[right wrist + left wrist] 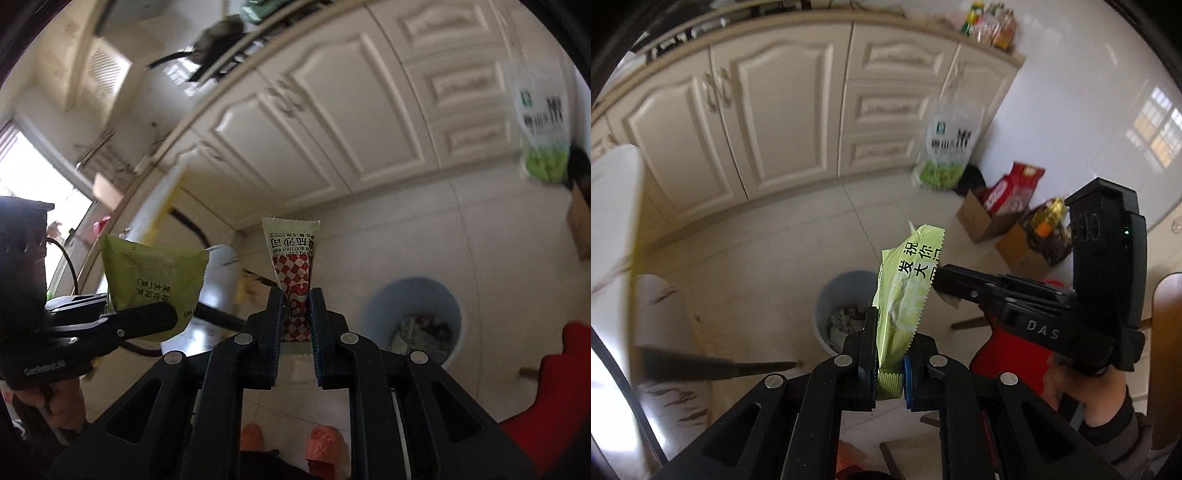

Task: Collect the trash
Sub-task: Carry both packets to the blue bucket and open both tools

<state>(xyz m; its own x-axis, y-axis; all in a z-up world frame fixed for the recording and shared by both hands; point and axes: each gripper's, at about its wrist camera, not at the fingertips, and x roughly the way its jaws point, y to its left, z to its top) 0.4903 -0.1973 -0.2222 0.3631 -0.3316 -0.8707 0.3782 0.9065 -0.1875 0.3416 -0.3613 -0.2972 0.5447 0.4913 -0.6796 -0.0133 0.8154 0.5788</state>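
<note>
Bare floor tiles (768, 258) lie open between the cabinets (775, 122) and the bin (846, 306), whose mouth (413, 314) is uncovered, trash low inside. On the left, a white table edge (617, 229) and a dark leg (713, 367) crowd the bin's side. On the right, boxes (979, 218) and a bag (945, 147) line the wall, well apart from the bin. A red stool (554, 398) sits just beside the bin. Slippered feet (288, 439) stand below on the near side.

Glossy floor tiles (783, 258), crinkly green wrapper (905, 295), matt plastic bin (454, 306).
</note>
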